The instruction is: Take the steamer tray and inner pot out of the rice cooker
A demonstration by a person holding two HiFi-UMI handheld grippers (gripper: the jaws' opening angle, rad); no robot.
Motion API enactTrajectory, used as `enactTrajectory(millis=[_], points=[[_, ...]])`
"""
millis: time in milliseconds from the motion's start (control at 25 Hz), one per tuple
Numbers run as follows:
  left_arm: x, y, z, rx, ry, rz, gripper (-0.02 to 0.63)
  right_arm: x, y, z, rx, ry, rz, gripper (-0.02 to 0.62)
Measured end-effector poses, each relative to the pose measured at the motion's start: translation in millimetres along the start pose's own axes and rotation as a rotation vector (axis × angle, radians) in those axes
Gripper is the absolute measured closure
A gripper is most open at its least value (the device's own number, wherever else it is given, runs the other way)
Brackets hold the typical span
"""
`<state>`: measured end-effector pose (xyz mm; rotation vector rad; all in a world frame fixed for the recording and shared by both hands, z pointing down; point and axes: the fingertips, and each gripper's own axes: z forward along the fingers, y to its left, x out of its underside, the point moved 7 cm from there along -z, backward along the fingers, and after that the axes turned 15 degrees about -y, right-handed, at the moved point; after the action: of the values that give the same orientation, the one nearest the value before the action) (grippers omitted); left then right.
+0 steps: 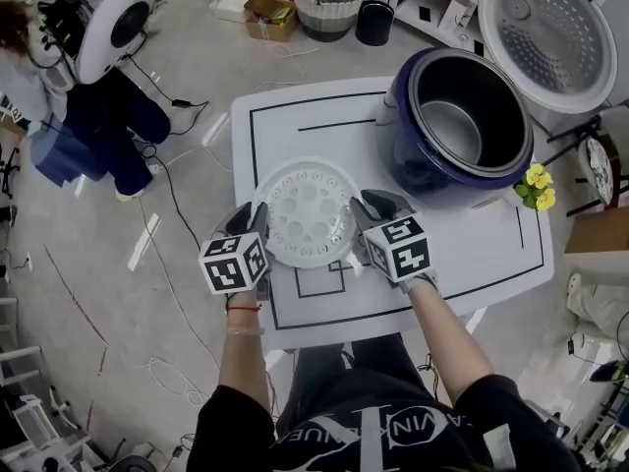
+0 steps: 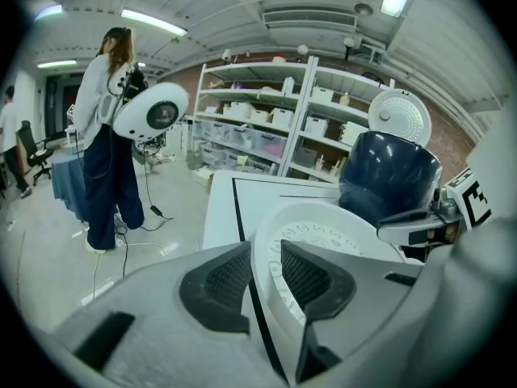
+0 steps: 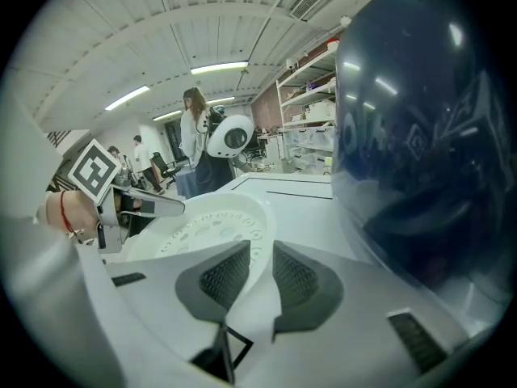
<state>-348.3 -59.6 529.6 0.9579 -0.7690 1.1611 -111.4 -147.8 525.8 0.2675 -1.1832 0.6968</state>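
Now, left fingers: we see them spread, with the near rim of the tray standing between the pads and a thin gap on either side.
right fingers: spread likewise, astride the opposite rim, not pinching it.
left gripper: at the tray's left edge, angled forward and down, with its marker cube on top.
right gripper: at the tray's right edge, at much the same angle.
tray: white, round and perforated. We find it flat on the counter between the two grippers, outside the cooker.
counter: white with black lines. The tray lies toward its front edge.
cooker: dark blue, at the back right of the counter, just beyond the right gripper and apart from the tray.
pot: metal, seated inside the cooker.
lid: swung open behind the cooker.
flowers: yellow, just beside the cooker's right flank.
person: on the floor, well apart at the back left, beside a round white device.
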Motion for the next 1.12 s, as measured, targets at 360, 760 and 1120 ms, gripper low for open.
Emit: enactTrajectory(millis=[360, 760, 1120], points=[[-21, -1, -10, 0.003, -0.081, 0.02, 0.483, -11, 2, -18, 0.002, -0.076, 0.018, 0.479], [-67, -39, -17, 0.102, -0.192, 0.06, 0.483, -55, 13, -47, -0.028, -0.197, -0.016, 0.479], [-114, -96, -15, 0.248, -0.301, 0.062, 0.483, -100, 2, -92, -0.018, -0.321, -0.065, 0.48]])
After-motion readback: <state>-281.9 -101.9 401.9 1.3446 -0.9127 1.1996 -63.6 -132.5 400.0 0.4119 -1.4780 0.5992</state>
